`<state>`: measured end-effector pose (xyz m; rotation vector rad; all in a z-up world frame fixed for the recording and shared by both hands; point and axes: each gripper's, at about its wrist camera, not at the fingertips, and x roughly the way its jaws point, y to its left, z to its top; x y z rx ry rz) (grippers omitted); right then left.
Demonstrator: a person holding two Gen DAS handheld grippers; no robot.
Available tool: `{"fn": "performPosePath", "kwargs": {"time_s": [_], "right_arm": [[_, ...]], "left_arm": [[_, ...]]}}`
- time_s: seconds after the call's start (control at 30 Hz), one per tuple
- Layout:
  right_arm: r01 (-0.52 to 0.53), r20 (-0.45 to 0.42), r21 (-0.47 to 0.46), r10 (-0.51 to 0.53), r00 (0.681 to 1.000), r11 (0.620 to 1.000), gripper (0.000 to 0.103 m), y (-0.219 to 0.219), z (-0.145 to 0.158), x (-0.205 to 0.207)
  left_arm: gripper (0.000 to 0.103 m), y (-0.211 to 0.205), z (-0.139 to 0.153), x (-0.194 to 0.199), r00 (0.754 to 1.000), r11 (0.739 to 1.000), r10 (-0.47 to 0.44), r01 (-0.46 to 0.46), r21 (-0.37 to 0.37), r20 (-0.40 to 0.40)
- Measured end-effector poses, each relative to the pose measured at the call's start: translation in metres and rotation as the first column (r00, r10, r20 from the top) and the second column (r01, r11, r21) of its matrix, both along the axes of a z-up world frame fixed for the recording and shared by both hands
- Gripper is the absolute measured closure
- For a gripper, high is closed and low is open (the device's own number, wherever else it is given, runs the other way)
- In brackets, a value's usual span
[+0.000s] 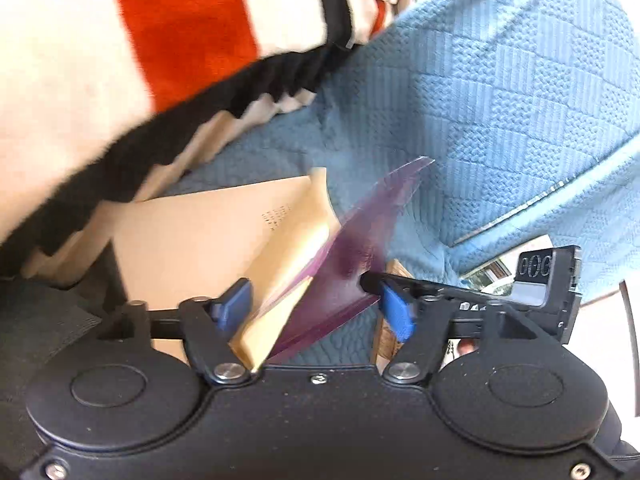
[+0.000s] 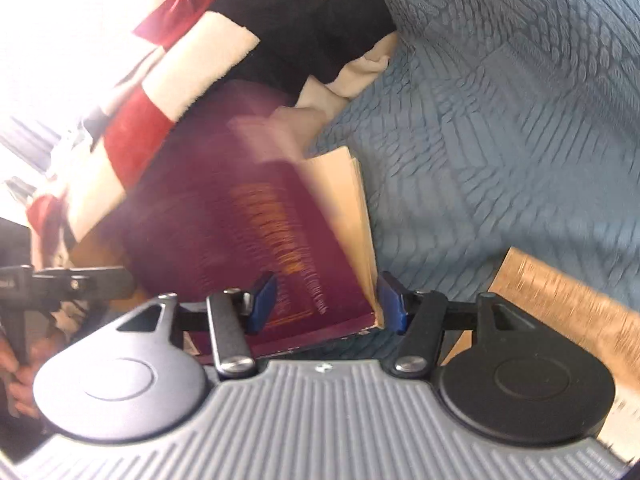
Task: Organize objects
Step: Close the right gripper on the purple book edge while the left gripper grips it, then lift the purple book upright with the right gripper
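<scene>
A book with a dark purple cover and yellowed pages lies tilted on the blue quilt. In the right wrist view my right gripper is shut on its lower corner, one pad on the cover and the other on the page edge. In the left wrist view the book hangs open, its purple cover splayed away from the page block. My left gripper straddles it, the left pad against the pages and the right pad against the cover. The other gripper shows at the right edge.
A red, cream and black striped blanket is bunched over the book's far side. The blue quilt spreads to the right. A brown wooden surface borders the quilt at lower right. A hand holds the left gripper's handle.
</scene>
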<state>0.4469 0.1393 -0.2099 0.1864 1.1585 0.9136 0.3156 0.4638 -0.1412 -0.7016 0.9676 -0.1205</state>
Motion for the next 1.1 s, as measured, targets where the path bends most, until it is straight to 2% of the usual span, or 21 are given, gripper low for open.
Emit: {"fn": "performPosePath", "kwargs": {"time_s": [0.07, 0.1, 0.17, 0.23, 0.27, 0.33, 0.43, 0.57, 0.63, 0.83, 0.97, 1.07, 1.1], "right_arm": [[0.007, 0.003, -0.04, -0.006, 1.0, 0.999, 0.049, 0.001, -0.004, -0.007], [0.018, 0.002, -0.052, -0.018, 1.0, 0.999, 0.051, 0.001, -0.006, -0.01], [0.065, 0.008, -0.049, -0.065, 0.998, 0.997, 0.051, -0.003, -0.006, -0.015], [0.144, 0.01, -0.056, -0.144, 0.99, 0.988, 0.05, -0.007, -0.005, -0.019], [0.184, 0.024, -0.054, -0.182, 0.983, 0.982, 0.05, -0.008, -0.003, -0.022], [0.272, 0.047, -0.034, -0.271, 0.962, 0.962, 0.05, -0.016, 0.005, -0.032], [0.388, 0.015, 0.007, -0.388, 0.922, 0.922, 0.05, -0.027, 0.012, -0.049], [0.445, -0.01, 0.031, -0.445, 0.896, 0.895, 0.05, -0.027, 0.022, -0.079], [0.471, -0.06, 0.068, -0.468, 0.882, 0.88, 0.05, -0.029, 0.023, -0.094], [0.573, -0.238, 0.131, -0.536, 0.81, 0.809, 0.05, -0.023, 0.01, -0.138], [0.646, -0.392, 0.182, -0.548, 0.739, 0.742, 0.05, -0.02, -0.009, -0.162], [0.7, -0.514, 0.232, -0.526, 0.678, 0.675, 0.047, -0.017, -0.023, -0.174], [0.715, -0.537, 0.245, -0.522, 0.663, 0.655, 0.043, -0.016, -0.027, -0.178]], "left_arm": [[0.045, -0.005, -0.003, 0.003, 1.0, 0.999, 0.002, -0.001, 0.043, -0.016], [0.051, -0.005, -0.005, 0.005, 1.0, 0.999, 0.007, -0.006, 0.044, -0.024], [0.056, -0.005, -0.007, 0.006, 1.0, 0.998, 0.01, -0.009, 0.06, -0.023], [0.073, -0.006, -0.008, 0.007, 1.0, 0.993, 0.01, -0.007, 0.121, -0.024], [0.077, -0.007, -0.01, 0.006, 1.0, 0.991, 0.013, -0.009, 0.132, -0.028], [0.079, -0.006, -0.013, 0.005, 1.0, 0.992, 0.007, -0.003, 0.126, -0.028], [0.087, -0.002, -0.017, 0.006, 1.0, 0.994, 0.011, -0.008, 0.111, -0.026], [0.093, -0.008, -0.01, 0.009, 1.0, 0.997, -0.023, 0.023, 0.073, -0.006], [0.094, -0.012, -0.003, 0.009, 0.999, 0.998, -0.046, 0.045, 0.051, 0.009], [0.096, -0.026, 0.019, 0.012, 0.996, 0.997, -0.08, 0.079, 0.024, 0.034], [0.097, -0.036, 0.037, 0.014, 0.994, 0.996, -0.091, 0.09, 0.022, 0.052], [0.098, -0.043, 0.047, 0.018, 0.993, 0.995, -0.104, 0.104, 0.014, 0.06], [0.098, -0.046, 0.05, 0.02, 0.992, 0.994, -0.109, 0.109, 0.015, 0.063]]}}
